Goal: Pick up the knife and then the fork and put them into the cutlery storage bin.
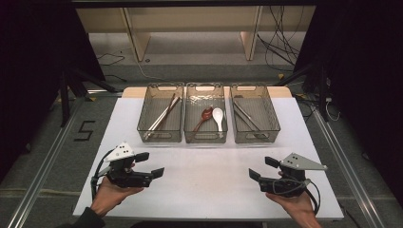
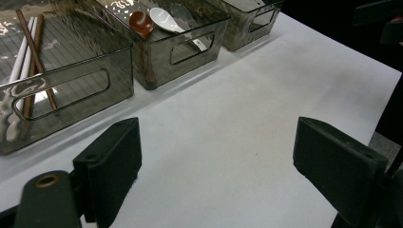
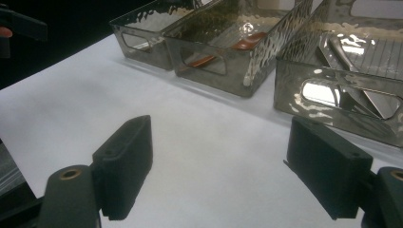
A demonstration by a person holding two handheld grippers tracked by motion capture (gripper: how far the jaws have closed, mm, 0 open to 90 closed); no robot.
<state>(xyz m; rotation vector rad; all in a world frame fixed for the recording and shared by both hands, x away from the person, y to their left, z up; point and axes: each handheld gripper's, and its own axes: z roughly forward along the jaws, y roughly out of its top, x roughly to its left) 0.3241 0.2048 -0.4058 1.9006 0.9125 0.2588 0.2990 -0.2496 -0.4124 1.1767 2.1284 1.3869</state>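
High view: 3 bins (image 1: 207, 137), 2 spoons (image 1: 212, 116), 2 grippers (image 1: 148, 166) gaping.

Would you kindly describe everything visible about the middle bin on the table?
The middle bin is a rectangular container of smoky, see-through plastic with a ribbed floor and a cut-out handle slot in each short wall. It stands upright on the white table, in a row between two like bins, close beside them. Inside lie a brown spoon and a white spoon, side by side, bowls toward the far end. The left gripper and right gripper are both open, well short of it.
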